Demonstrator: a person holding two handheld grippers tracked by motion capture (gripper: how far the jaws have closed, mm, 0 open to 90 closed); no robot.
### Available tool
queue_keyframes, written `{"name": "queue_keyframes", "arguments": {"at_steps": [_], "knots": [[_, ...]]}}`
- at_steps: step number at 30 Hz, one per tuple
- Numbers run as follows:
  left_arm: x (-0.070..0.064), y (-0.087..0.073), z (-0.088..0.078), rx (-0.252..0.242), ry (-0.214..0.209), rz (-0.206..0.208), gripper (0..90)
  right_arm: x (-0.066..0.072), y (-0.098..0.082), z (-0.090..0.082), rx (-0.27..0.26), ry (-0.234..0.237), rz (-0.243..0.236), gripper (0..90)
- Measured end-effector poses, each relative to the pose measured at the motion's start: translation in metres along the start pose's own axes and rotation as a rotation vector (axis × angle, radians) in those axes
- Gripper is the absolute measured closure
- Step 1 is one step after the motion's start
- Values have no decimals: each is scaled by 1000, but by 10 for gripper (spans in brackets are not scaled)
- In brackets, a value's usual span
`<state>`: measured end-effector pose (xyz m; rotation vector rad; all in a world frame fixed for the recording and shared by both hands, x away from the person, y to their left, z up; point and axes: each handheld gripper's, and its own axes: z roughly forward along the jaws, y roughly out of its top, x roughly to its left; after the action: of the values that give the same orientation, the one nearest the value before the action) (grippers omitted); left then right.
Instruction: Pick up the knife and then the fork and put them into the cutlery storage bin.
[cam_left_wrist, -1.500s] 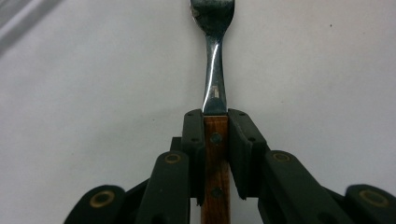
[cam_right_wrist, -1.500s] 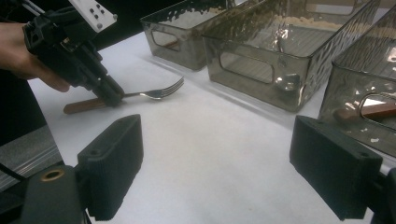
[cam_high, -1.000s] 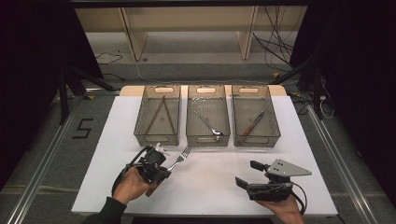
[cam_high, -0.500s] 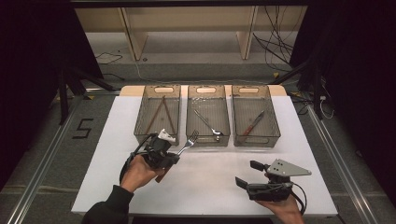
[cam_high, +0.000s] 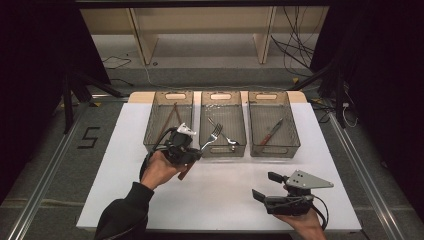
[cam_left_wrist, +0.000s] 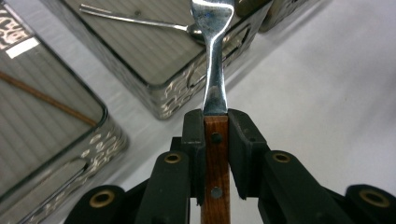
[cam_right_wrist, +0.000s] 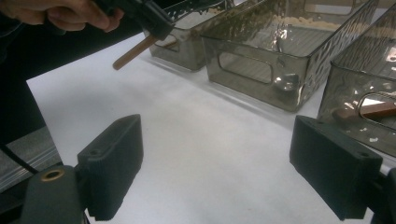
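1. High view: white table (cam_high: 225, 200) with three clear bins in a row at its far edge; dark floor and pale shelving beyond.
2. Same view: left gripper (cam_high: 196, 150) held above the table just before the left bin (cam_high: 167, 122), clamped on a fork (cam_high: 211, 137) whose tines reach over the near rim of the middle bin (cam_high: 223, 125). Right gripper (cam_high: 264, 186) low over the table's near right part, jaws spread, nothing between them.
3. Left gripper view: jaws pressed on the fork's wooden handle (cam_left_wrist: 215, 158), steel neck rising straight out above the pads; spoon (cam_left_wrist: 154, 22) lying in the bin beyond.
4. Right gripper view: own pads well apart over bare white surface; farther off, the left gripper (cam_right_wrist: 147, 16) with the handle end sticking out below it, bins behind.
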<state>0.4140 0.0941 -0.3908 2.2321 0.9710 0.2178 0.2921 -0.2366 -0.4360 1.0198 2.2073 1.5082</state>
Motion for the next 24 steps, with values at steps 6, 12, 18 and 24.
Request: {"name": "queue_keyframes", "arguments": {"at_steps": [6,12,18,24], "knots": [[-7,22,7,-22,-16,17,771,0,0,0,-1,1,0,182],[-13,40,14,-45,-33,26,771,0,0,-1,-2,2,0,182],[-17,54,22,-57,-51,27,771,0,0,-1,-3,3,0,182],[-22,67,27,-76,-63,31,771,0,0,-1,-3,4,-1,182]]}}
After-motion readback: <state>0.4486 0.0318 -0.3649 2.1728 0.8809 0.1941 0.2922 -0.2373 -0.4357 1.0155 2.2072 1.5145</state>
